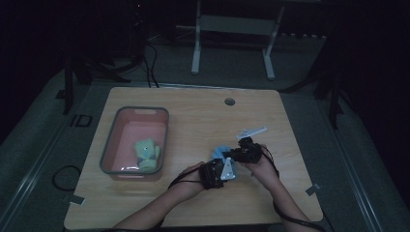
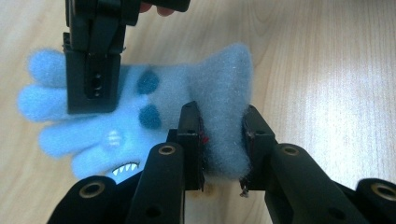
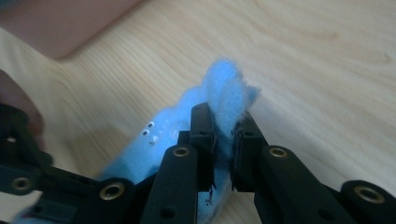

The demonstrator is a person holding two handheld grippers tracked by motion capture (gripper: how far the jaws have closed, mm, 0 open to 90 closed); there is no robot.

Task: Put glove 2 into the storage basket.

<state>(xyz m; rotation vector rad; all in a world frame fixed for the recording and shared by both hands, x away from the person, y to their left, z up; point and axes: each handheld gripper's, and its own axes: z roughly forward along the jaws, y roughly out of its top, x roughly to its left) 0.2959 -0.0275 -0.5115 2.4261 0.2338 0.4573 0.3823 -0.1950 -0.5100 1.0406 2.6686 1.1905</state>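
Sitting in the pink bin (image 1: 110, 145) at table left is a green glove (image 1: 147, 153), so one item looks already stowed. Right of it, near table centre, the blue glove (image 2: 154, 112) lies on the wood, pinched at both ends: left gripper (image 2: 223, 140) clamps the cuff, right gripper (image 3: 224, 140) clamps a fold. Remaining, by my estimate: lift and drop it into the bin.

Fuzzy light-blue monster-face glove (image 2: 154, 112), flat on the wooden table, cuff pinched upward.
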